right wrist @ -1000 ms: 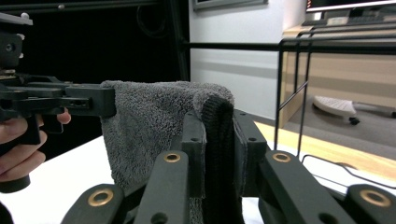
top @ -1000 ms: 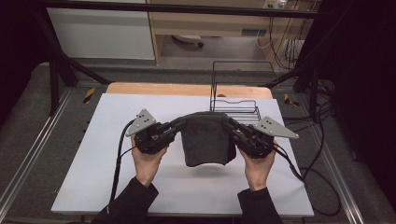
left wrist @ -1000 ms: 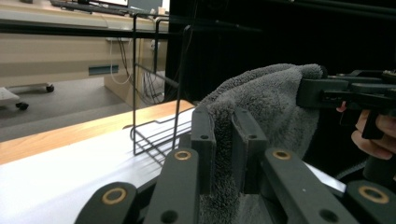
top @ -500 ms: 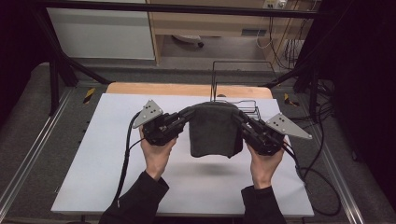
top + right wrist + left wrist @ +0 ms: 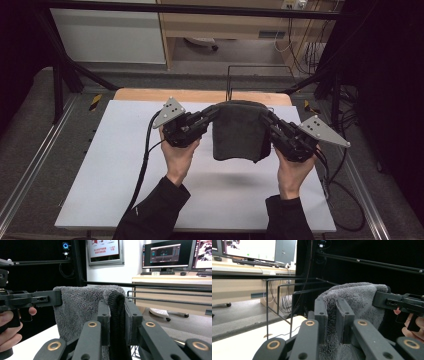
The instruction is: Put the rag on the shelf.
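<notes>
Towel (image 5: pixel 239 131), dark grey, raised higher off white table (image 5: pixel 100 165) than before | left gripper (image 5: pixel 216 112) clamped on one top corner | right gripper (image 5: pixel 262 116) clamped on other | wire rack (image 5: pixel 250 70) behind.

A dark grey towel (image 5: pixel 239 131) hangs in the air above the white tabletop (image 5: pixel 115 170), stretched between the two tools. The left tool (image 5: pixel 212 114) grips the towel's upper left corner and the right tool (image 5: pixel 264 116) grips its upper right corner, jaws pinched on the cloth. The towel's top edge arches between them and its lower edge hangs free, clear of the tabletop, casting a faint shadow below. Behind the towel, a black wire rack (image 5: pixel 250 75) stands at the far edge. Black cables (image 5: pixel 145 160) trail from both tools.
</notes>
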A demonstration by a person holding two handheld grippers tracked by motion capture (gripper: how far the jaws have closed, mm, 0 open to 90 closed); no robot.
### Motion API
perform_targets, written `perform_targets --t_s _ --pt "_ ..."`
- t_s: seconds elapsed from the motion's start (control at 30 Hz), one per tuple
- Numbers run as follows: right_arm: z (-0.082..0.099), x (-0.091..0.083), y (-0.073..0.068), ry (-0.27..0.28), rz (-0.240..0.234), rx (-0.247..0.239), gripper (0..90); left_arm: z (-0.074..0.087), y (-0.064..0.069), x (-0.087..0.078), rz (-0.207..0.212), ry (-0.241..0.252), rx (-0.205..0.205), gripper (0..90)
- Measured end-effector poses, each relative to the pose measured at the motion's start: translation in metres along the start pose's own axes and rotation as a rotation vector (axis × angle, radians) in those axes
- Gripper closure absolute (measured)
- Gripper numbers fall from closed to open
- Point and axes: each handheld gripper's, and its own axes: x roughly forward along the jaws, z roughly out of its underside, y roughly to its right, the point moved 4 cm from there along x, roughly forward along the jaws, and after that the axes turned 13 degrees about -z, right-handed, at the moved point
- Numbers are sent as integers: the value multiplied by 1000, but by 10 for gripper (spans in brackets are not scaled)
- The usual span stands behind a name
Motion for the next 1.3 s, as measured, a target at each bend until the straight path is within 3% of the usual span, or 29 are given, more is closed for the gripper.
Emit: perform_targets --t_s 0.47,0.93,1.3 --pt "-26 -3 11 57 55 -33 784 -25 10 19 17 63 -18 806" --pt "-56 -1 25 96 77 -56 785 -54 14 37 27 119 -40 806" --pt "-90 5 36 129 102 -82 787 -86 19 49 22 160 -20 806"
